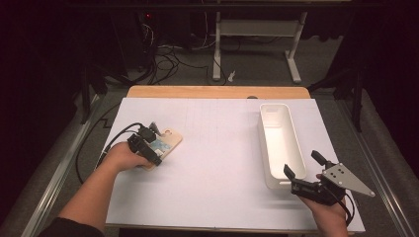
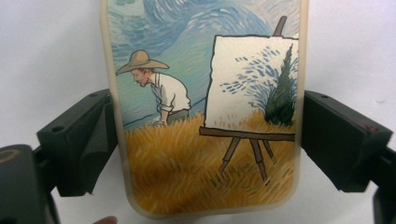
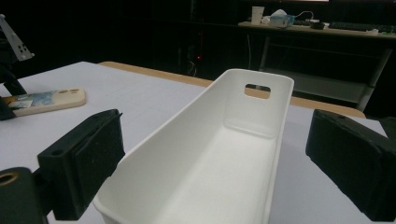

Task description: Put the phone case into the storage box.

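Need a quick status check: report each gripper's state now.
Left gripper: jaws around the phone case, pads at its edges; firm grip cannot be told.
Right gripper: open, astride the white bin.

The phone case (image 2: 205,112) lies flat on the white table surface, at its left side, printed side up; the print shows a straw-hatted painter bent over in a golden wheat field, an easel beside him, under a swirling blue sky.
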Demonstrator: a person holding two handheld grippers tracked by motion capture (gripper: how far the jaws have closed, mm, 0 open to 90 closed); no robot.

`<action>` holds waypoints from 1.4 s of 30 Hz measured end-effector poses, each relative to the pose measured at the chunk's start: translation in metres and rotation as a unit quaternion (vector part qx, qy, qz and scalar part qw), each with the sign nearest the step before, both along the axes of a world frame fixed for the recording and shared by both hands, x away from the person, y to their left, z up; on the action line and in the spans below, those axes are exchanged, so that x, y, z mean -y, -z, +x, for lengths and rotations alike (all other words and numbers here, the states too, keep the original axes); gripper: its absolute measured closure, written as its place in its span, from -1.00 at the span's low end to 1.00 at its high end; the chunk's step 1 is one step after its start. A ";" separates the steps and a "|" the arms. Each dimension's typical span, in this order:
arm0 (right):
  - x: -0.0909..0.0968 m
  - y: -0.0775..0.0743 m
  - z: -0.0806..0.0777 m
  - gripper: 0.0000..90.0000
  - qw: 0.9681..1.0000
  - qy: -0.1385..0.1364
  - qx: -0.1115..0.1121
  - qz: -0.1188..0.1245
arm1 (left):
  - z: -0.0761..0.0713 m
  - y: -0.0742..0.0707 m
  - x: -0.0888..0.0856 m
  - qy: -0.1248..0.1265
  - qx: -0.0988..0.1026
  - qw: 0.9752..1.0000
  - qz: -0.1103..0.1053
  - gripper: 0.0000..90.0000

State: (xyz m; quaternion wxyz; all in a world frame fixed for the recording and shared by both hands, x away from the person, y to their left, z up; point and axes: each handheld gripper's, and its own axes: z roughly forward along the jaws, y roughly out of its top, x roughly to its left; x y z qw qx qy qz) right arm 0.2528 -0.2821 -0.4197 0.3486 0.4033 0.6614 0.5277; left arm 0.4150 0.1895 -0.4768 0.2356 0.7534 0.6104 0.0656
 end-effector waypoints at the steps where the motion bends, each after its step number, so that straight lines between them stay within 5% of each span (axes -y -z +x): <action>1: 0.000 0.000 0.000 -0.89 1.000 0.000 0.000 0.000 | 0.000 0.000 0.000 0.000 0.000 1.000 0.000 -0.76; 34: 0.001 -0.002 -0.001 -0.89 1.000 0.006 0.003 0.003 | -0.009 -0.023 -0.005 -0.011 0.054 0.997 -0.050 -0.72; 42: 0.002 -0.002 -0.001 -0.89 1.000 0.005 0.003 0.003 | -0.015 -0.025 -0.009 -0.019 0.067 0.994 -0.085 -0.72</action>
